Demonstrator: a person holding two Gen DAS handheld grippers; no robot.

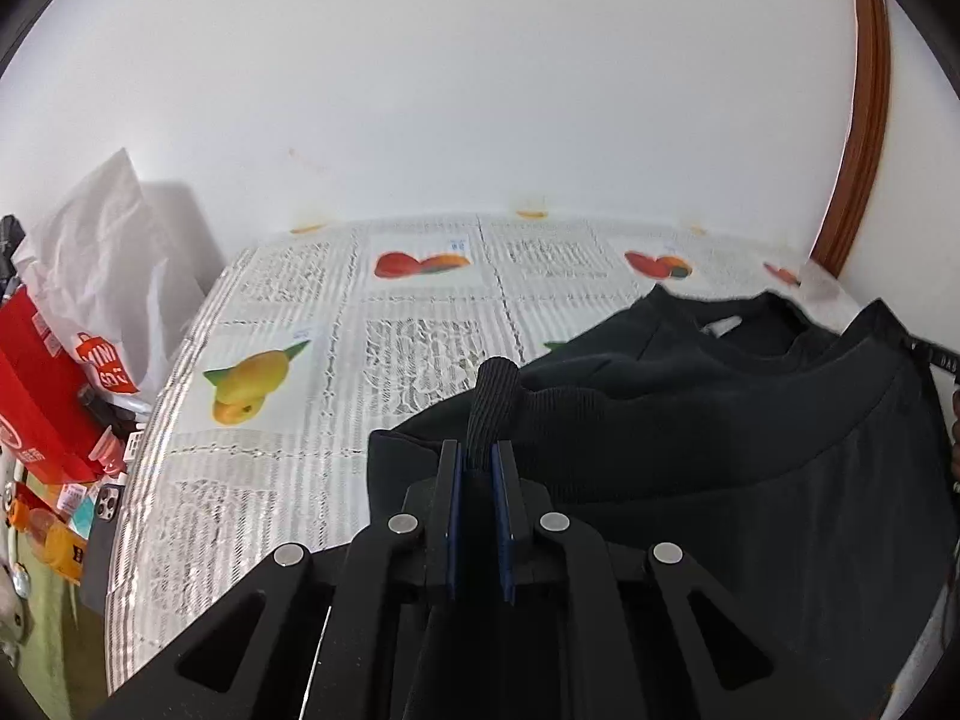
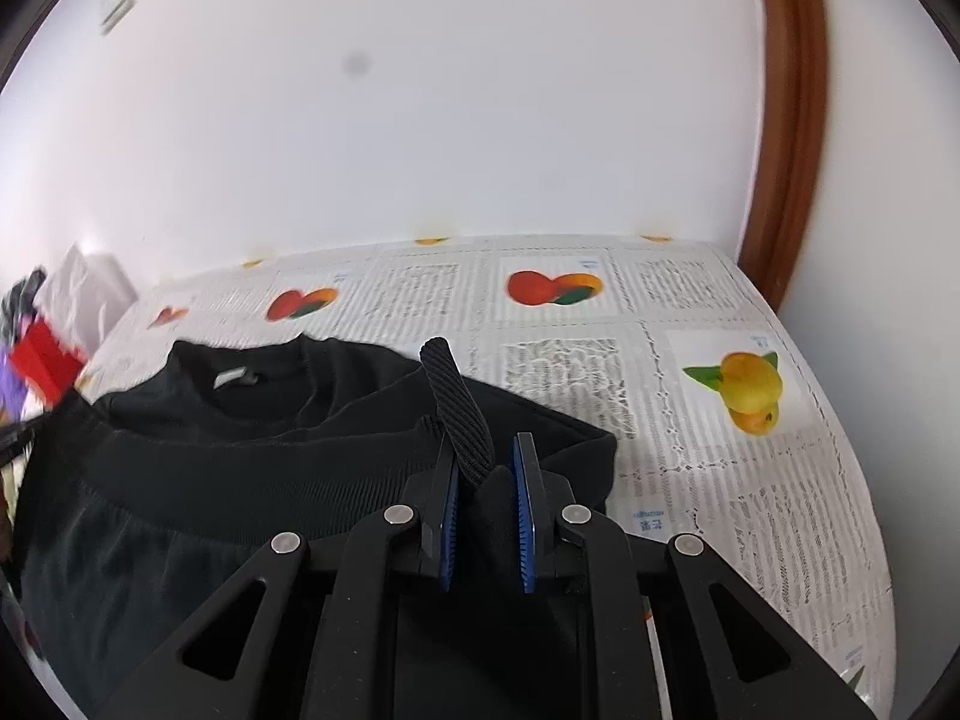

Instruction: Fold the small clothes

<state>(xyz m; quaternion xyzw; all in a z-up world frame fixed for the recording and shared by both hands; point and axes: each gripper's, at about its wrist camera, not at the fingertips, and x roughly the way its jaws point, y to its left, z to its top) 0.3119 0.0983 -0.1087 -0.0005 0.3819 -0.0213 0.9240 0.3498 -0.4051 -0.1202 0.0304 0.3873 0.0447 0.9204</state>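
A black sweatshirt point(image 1: 720, 450) lies on the table with its neck opening and white label point(image 1: 720, 324) toward the wall. Its lower edge is lifted and folded over the body. My left gripper point(image 1: 478, 450) is shut on the ribbed hem point(image 1: 495, 396), which sticks up between the blue pads. In the right wrist view the same sweatshirt point(image 2: 240, 468) spreads to the left. There my right gripper point(image 2: 485, 450) is shut on a bunched fold of the ribbed hem point(image 2: 456, 402), which fills the gap between its pads.
A lace tablecloth with fruit prints point(image 1: 270, 480) point(image 2: 750, 510) covers the table up to a white wall. Left of the table stand a red box point(image 1: 36, 396), a white bag point(image 1: 102, 252) and a phone point(image 1: 108, 504). A brown door frame point(image 2: 786, 120) rises at the right.
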